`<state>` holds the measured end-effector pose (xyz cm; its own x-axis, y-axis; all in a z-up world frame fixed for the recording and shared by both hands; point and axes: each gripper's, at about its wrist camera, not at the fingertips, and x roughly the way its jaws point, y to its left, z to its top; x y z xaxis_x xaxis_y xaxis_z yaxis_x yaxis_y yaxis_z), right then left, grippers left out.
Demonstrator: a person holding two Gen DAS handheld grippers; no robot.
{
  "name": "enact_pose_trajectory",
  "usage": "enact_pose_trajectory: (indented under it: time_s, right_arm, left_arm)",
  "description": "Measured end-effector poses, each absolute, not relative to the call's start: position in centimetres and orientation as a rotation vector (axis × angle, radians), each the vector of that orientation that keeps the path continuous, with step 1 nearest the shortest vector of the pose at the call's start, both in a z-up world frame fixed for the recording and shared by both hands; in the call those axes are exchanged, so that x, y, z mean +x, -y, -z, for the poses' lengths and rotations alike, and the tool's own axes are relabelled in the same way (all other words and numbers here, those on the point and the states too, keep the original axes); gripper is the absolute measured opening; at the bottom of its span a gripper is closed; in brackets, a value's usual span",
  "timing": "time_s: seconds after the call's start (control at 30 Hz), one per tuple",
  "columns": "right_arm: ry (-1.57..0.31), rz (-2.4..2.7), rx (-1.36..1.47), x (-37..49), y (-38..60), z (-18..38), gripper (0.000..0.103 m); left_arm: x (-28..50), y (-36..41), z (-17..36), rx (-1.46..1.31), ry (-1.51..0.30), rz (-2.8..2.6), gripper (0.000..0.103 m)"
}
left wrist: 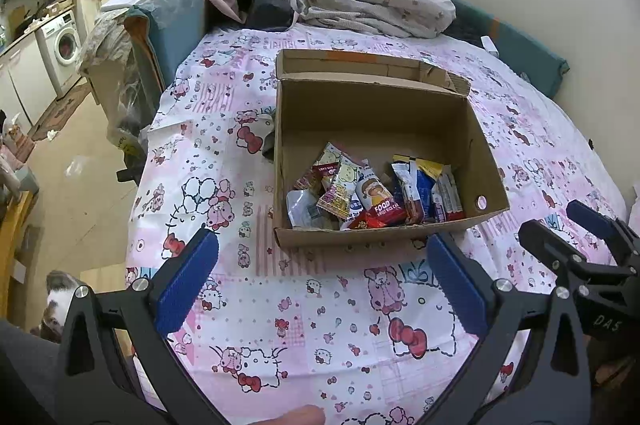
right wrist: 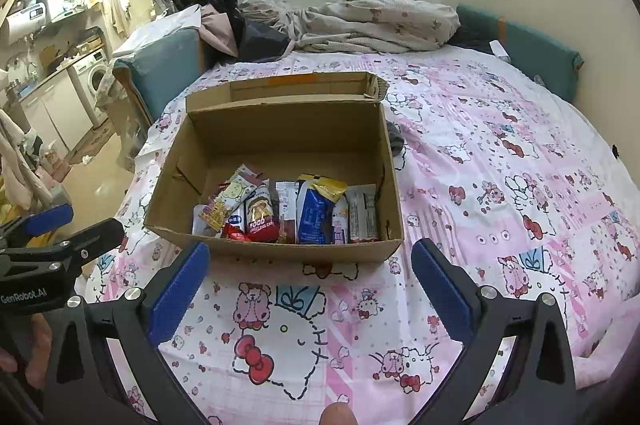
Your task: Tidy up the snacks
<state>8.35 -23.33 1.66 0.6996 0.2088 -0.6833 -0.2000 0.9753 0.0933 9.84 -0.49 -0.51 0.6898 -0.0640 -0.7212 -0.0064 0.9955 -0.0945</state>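
Snack packets (right wrist: 288, 213) in cardboard box (right wrist: 276, 249), mid-frame, straight ahead of right gripper (right wrist: 310, 285); both grippers' fingers spread, empty; left gripper (left wrist: 322, 281) equally near.

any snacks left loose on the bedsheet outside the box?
No: in the right wrist view every snack packet sits inside the cardboard box, and the patterned sheet around it shows no packets.

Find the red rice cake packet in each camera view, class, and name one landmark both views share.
Left wrist view: the red packet leans in the near half of the box, centre of the picture, right of the yellow packet.
Right wrist view: the red packet stands in the box's near left part, left of the blue packet.
Shared landmark: the washing machine at far left.
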Motion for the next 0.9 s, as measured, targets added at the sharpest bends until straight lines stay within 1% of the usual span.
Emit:
enact_pose_trajectory:
  time_s: [0.9]
  right_arm:
    - [-0.768, -0.209, 0.022, 8.58, 23.75, -1.71, 0.103]
  left_arm:
    - [10.12, -0.13, 0.53, -0.117, -0.82, 0.026, 0.103]
